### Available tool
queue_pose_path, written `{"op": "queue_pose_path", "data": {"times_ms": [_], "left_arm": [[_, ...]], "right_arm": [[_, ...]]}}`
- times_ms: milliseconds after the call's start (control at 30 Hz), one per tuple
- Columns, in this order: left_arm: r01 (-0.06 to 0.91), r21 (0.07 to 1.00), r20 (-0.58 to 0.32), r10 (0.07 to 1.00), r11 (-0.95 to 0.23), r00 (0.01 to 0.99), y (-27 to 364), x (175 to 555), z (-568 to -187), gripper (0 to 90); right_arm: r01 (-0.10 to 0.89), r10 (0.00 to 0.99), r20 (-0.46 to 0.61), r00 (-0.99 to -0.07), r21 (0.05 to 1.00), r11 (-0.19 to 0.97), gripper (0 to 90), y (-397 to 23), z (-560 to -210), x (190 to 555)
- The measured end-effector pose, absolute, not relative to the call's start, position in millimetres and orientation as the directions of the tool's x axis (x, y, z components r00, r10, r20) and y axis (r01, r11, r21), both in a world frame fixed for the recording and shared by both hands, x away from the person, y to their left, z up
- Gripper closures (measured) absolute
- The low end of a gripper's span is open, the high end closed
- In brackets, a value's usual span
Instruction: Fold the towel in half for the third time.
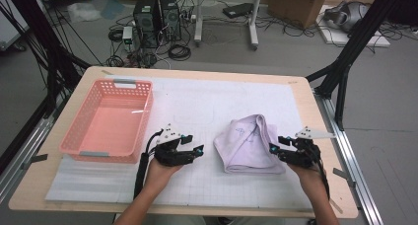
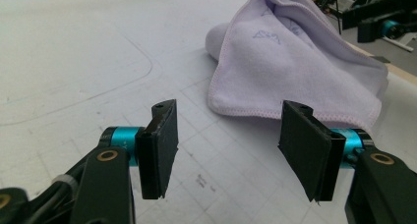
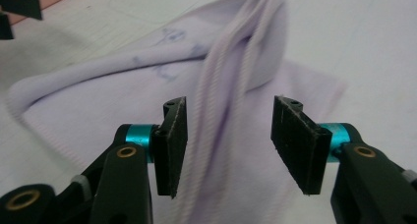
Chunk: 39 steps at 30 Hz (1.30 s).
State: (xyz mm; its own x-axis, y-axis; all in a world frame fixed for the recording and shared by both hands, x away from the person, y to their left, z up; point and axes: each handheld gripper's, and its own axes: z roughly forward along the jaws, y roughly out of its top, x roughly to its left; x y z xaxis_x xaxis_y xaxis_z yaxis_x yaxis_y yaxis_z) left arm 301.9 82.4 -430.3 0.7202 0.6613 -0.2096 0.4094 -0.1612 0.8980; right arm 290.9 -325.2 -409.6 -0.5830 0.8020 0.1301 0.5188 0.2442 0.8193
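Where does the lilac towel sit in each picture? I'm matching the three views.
High view: lilac towel right of centre, between the two tools.
Left gripper view: upper right, beyond the open jaws.
Right gripper view: across the middle, behind the open jaws.
Shared landmark: the white gridded mat beneath it.

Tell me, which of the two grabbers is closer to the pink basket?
The left gripper, at the left of the high view. It sits just beside the pink basket, while the right gripper is on the far side of the purple towel.
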Motion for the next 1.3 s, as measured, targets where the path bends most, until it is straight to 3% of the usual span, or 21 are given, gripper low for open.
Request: {"op": "queue_pose_path", "data": {"times_ms": [100,200,267,567,733,967,1300], "left_arm": [[0.412,0.897,-0.209,0.666,-0.161,0.716,85.3,301.4,-431.5,40.3],[0.404,0.898,-0.197,0.666,-0.171,0.720,87.1,299.9,-430.9,40.3],[0.402,0.899,-0.192,0.668,-0.173,0.719,88.6,298.6,-431.3,40.3],[0.407,0.899,-0.199,0.678,-0.161,0.708,93.9,298.2,-432.4,40.3],[0.409,0.900,-0.203,0.683,-0.153,0.702,95.3,297.7,-433.0,40.4],[0.401,0.905,-0.204,0.686,-0.139,0.699,99.2,298.6,-432.5,40.4],[0.402,0.906,-0.207,0.691,-0.132,0.693,104.0,299.3,-432.3,40.3]], "right_arm": [[0.530,0.810,0.086,-0.580,0.795,0.296,51.0,-317.0,-416.3,290.0],[0.561,0.820,0.080,-0.566,0.766,0.312,79.8,-316.5,-422.4,293.8],[0.575,0.834,0.069,-0.547,0.756,0.314,82.4,-317.4,-421.7,291.8],[0.656,0.902,0.017,-0.432,0.692,0.301,78.6,-326.7,-409.9,279.7],[0.652,0.904,0.003,-0.427,0.694,0.306,59.9,-326.3,-412.4,282.3],[0.504,0.857,-0.002,-0.515,0.808,0.305,56.0,-309.8,-385.9,283.6],[0.474,0.736,-0.027,-0.676,0.748,0.463,55.1,-237.3,-379.3,332.7]]}}
